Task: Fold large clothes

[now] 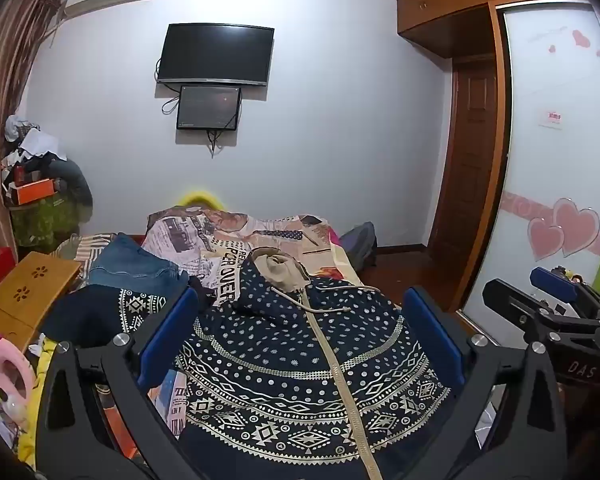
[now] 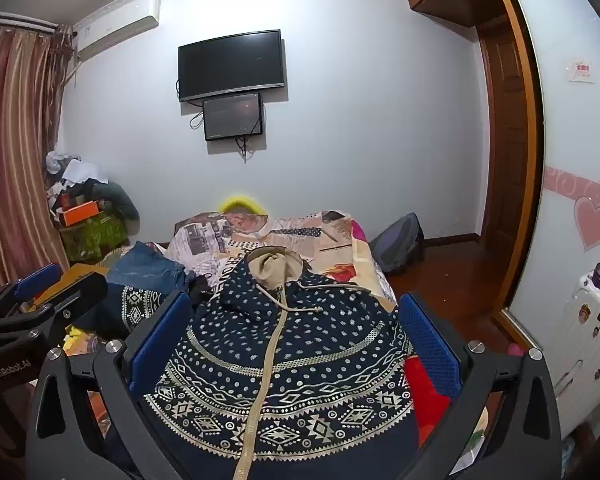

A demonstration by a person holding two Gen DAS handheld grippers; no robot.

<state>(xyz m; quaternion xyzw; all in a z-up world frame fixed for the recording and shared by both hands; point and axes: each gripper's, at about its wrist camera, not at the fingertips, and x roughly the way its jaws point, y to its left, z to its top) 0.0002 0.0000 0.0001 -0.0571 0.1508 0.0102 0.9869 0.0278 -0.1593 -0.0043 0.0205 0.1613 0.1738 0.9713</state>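
Both the left gripper (image 1: 300, 332) and right gripper (image 2: 296, 332) are spread wide and empty; the hoodie (image 1: 300, 360) is best pinched at its outer edges, evenly.

wall television (image 1: 216, 54), air conditioner (image 2: 118, 26), backpack (image 2: 398, 242)

I read "GenRobot.AI" on the left gripper (image 2: 40, 300), "DAS" on the right gripper (image 1: 548, 300), "OVER" on the far bedspread (image 1: 228, 280).
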